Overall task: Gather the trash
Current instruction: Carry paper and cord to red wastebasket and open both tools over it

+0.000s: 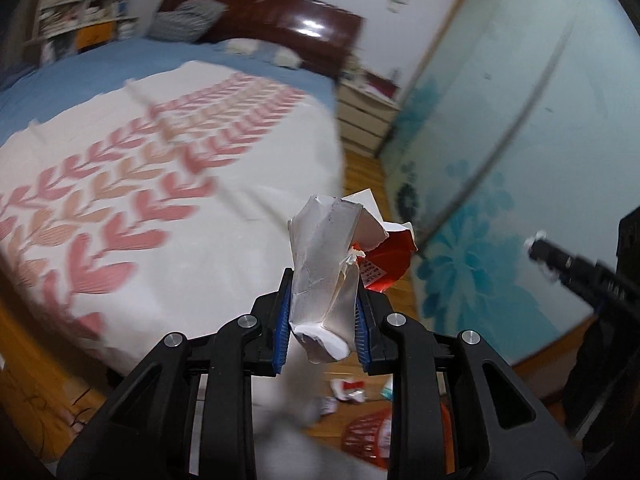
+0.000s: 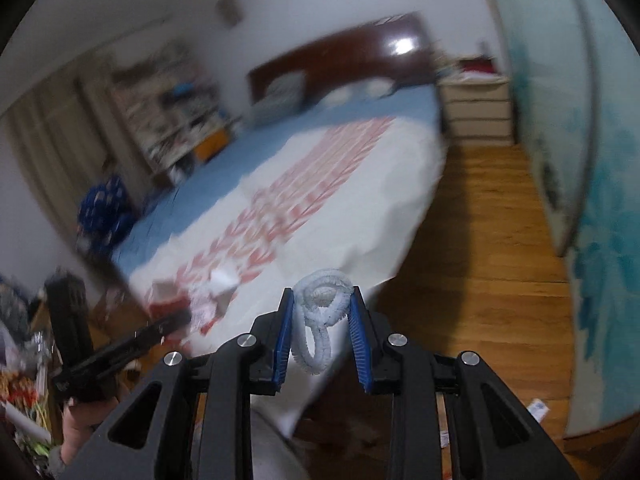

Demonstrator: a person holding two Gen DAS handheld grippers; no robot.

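My left gripper (image 1: 324,300) is shut on a crumpled white and red paper carton (image 1: 332,264), held up over the bed's corner. My right gripper (image 2: 322,316) is shut on a coiled white fuzzy pipe cleaner (image 2: 322,312), held above the bed's edge. The left gripper also shows in the right wrist view (image 2: 120,354) at the lower left, with the blurred carton (image 2: 208,296) at its tip. The right gripper's tip shows at the right of the left wrist view (image 1: 560,258). A red basket (image 1: 372,436) sits on the floor below the left gripper.
A bed (image 1: 240,184) with a white and pink cover fills the left. Scraps of litter (image 1: 348,390) lie on the wooden floor (image 2: 492,264) near the basket. A pale blue floral wardrobe (image 1: 500,152) stands to the right, a drawer unit (image 2: 478,108) beyond. Clutter (image 2: 24,392) is at the far left.
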